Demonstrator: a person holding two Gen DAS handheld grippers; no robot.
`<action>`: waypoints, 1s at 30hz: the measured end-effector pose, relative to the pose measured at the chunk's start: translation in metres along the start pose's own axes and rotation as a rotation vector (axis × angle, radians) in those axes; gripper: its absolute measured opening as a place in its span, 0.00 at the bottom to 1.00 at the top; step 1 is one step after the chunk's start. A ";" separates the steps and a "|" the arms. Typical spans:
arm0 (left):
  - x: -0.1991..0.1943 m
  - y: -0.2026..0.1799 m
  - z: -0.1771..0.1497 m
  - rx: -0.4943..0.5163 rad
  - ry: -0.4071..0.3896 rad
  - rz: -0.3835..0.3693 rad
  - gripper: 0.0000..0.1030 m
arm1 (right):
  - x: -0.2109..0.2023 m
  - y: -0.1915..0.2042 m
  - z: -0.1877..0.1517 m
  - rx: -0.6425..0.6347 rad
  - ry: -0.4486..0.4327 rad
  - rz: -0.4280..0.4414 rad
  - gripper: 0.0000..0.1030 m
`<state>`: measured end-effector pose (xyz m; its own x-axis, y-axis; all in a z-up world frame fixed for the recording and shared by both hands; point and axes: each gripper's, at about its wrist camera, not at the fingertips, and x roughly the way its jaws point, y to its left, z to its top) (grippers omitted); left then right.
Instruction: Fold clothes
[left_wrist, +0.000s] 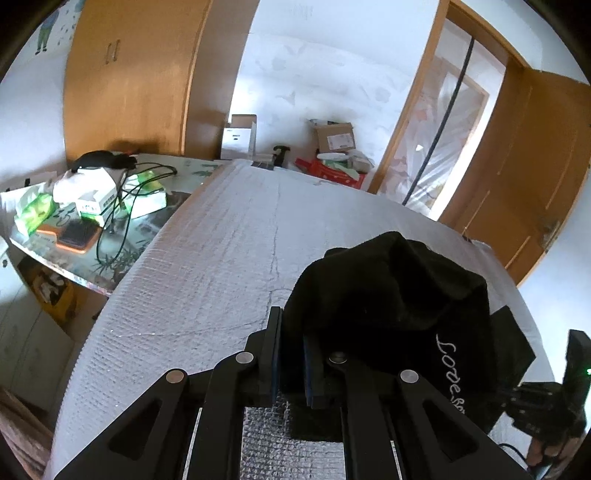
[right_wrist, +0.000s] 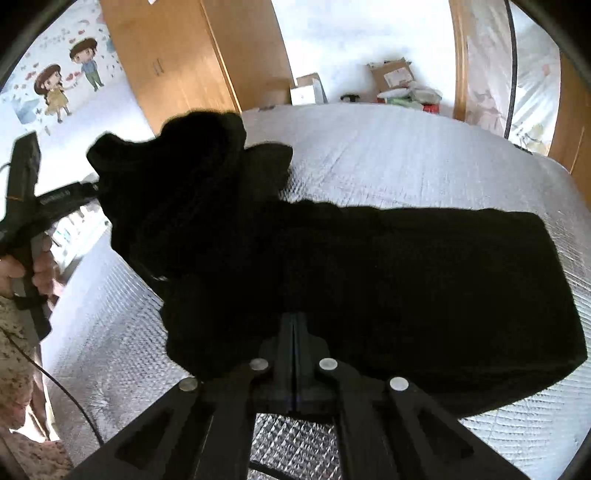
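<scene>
Black garment (right_wrist: 406, 295) lies on the quilted silver mat (left_wrist: 207, 266), partly flat and partly lifted. In the right wrist view the flat, already doubled portion spreads from centre toward 3 o'clock, while a bunched fold rises toward 10 o'clock. Left gripper (left_wrist: 293, 354): fingers clamped on a thick fold of the cloth, which stands between the pads and drapes over toward 2 o'clock; white script lettering (left_wrist: 452, 369) shows on the hanging part. Right gripper (right_wrist: 293, 332): fingers pressed together with no gap visible, tips at the near edge of the fabric at 6 o'clock; it appears to pinch that hem, though black on black makes the contact hard to confirm. Judgement on handling: soft, limp knit, light, no stiffness of its own; it sags wherever unsupported and bunches instead of holding a crease. Moderately thick, so several layers fill the jaws readily. Not fragile, and the matt surface should not slip on the pads. Best holds would be at edges or corners, two points well apart along one hem, keeping the span taut so the fold lands flat. A grip mid-panel only gathers a lump, as on the left now. Cluttered side table (left_wrist: 92, 206) at 9 o'clock, well apart from the work.
</scene>
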<state>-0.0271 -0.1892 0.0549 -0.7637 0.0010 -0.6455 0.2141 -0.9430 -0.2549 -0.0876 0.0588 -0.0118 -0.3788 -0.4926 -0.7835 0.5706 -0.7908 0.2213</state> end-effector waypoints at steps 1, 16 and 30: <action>-0.001 0.001 0.000 -0.005 0.000 0.001 0.09 | -0.001 0.000 0.001 -0.001 -0.005 0.007 0.00; -0.012 0.010 -0.013 -0.051 0.013 0.017 0.09 | 0.004 0.031 0.026 -0.041 -0.045 0.166 0.39; -0.040 0.037 -0.037 -0.122 0.012 0.027 0.09 | 0.026 0.039 0.053 0.078 -0.014 0.247 0.11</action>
<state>0.0346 -0.2121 0.0445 -0.7496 -0.0193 -0.6616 0.3074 -0.8953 -0.3223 -0.1140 -0.0045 0.0070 -0.2449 -0.6788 -0.6923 0.5893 -0.6712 0.4496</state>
